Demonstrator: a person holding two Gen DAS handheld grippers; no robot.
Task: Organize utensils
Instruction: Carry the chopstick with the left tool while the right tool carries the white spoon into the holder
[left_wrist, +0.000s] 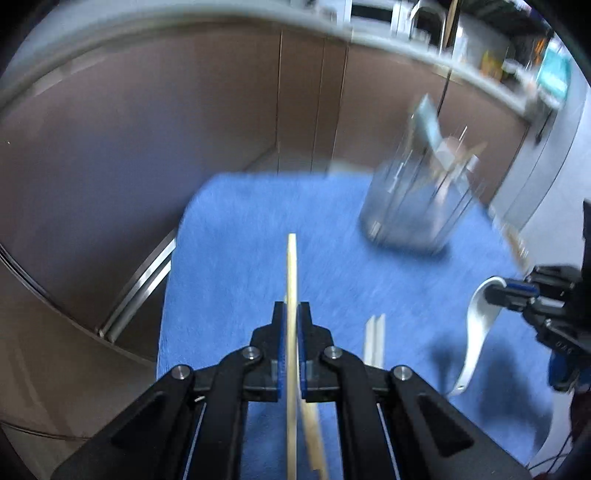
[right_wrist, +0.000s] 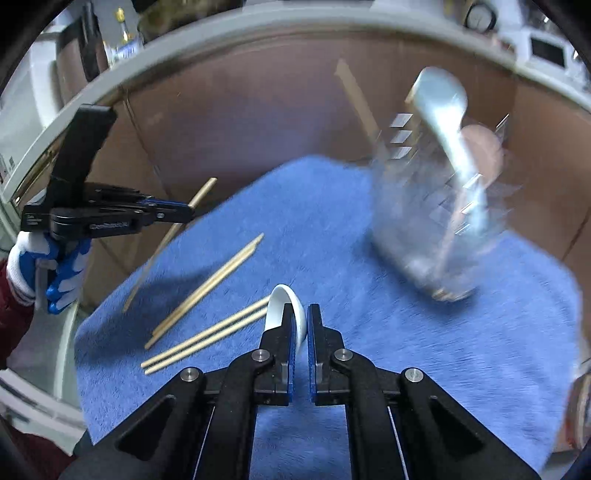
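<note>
My left gripper (left_wrist: 292, 314) is shut on a wooden chopstick (left_wrist: 291, 269), held above the blue towel (left_wrist: 240, 240); it also shows in the right wrist view (right_wrist: 184, 213) with the chopstick (right_wrist: 202, 192) sticking out. My right gripper (right_wrist: 301, 314) is shut on a white ceramic spoon (right_wrist: 282, 301), lifted over the towel (right_wrist: 424, 350); it also shows in the left wrist view (left_wrist: 513, 291) with the spoon (left_wrist: 476, 332). A clear utensil holder (left_wrist: 417, 199) stands at the back right, blurred, with a spoon and chopsticks inside (right_wrist: 439, 221).
Several loose chopsticks (right_wrist: 207, 288) lie on the towel's left part, with a pair (right_wrist: 207, 338) nearer me; a pair shows in the left wrist view (left_wrist: 375, 339). Brown cabinet fronts (left_wrist: 147, 129) and a grey counter edge lie behind the towel.
</note>
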